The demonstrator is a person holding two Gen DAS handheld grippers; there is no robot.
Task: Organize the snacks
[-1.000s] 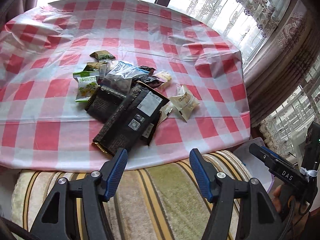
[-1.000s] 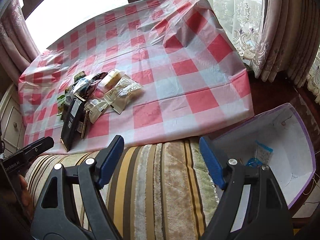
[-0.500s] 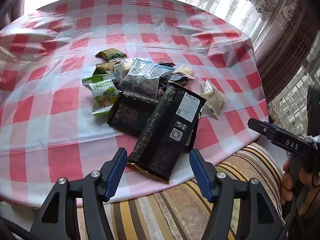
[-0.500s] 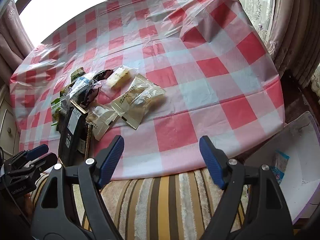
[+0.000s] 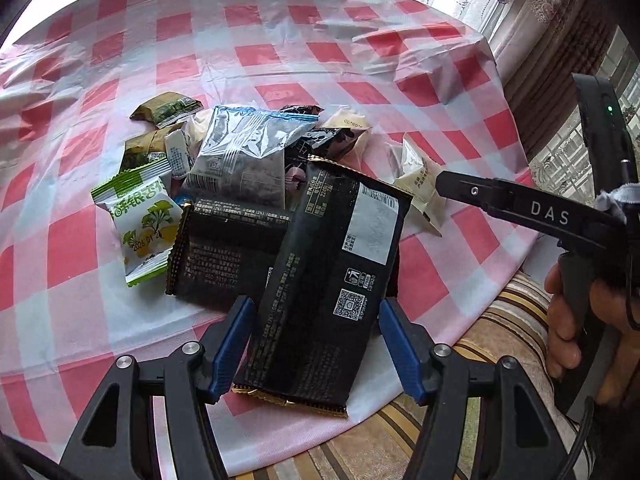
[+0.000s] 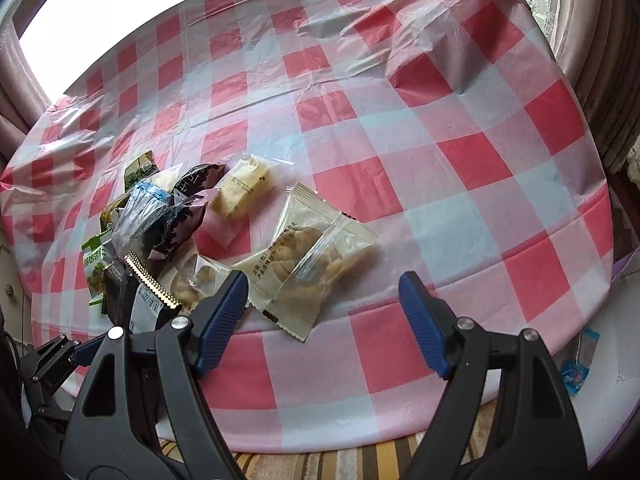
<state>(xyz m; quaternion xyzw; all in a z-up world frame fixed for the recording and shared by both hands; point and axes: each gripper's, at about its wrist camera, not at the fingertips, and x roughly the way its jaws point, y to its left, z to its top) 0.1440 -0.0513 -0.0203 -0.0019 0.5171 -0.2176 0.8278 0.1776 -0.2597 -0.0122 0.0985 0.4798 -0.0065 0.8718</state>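
Left gripper [image 5: 314, 344]: jaws spread wide, its blue fingers [image 5: 232, 344] flanking the near end of a long black packet [image 5: 332, 280] without visibly pressing on it; whether the left pad touches the wrapper edge cannot be confirmed from the left wrist view. Nothing is clamped.

Snack pile, reading left to right on the red-and-white checked tablecloth [image 5: 280, 48]: a green-and-white packet [image 5: 140, 224] printed with a ginkgo leaf lies at the left edge of the heap. Behind it sit two olive-green sachets [image 5: 166, 107], one further back than the other. Next comes a second black packet [image 5: 224, 252], flat, partly under the long black one. A silver-and-blue foil bag [image 5: 248, 152] overlaps its far edge. The long black packet lies tilted on top, its gold-trimmed near end overhanging the table edge. Right of it, a pale cream sachet [image 5: 420, 184] rests partly behind the tip of the right gripper [image 5: 452, 186].

Right gripper [image 6: 322, 320]: jaws likewise held well apart, empty, hovering over the table's near edge. Its left finger sits just beside a clear packet of beige biscuits [image 6: 304, 264]. A smaller yellowish sachet [image 6: 246, 188] lies beyond that, next to a dark purple wrapper [image 6: 188, 204].

At the far right, below the table, a white box [image 6: 616, 344] holds one small blue-printed packet [image 6: 576, 368].
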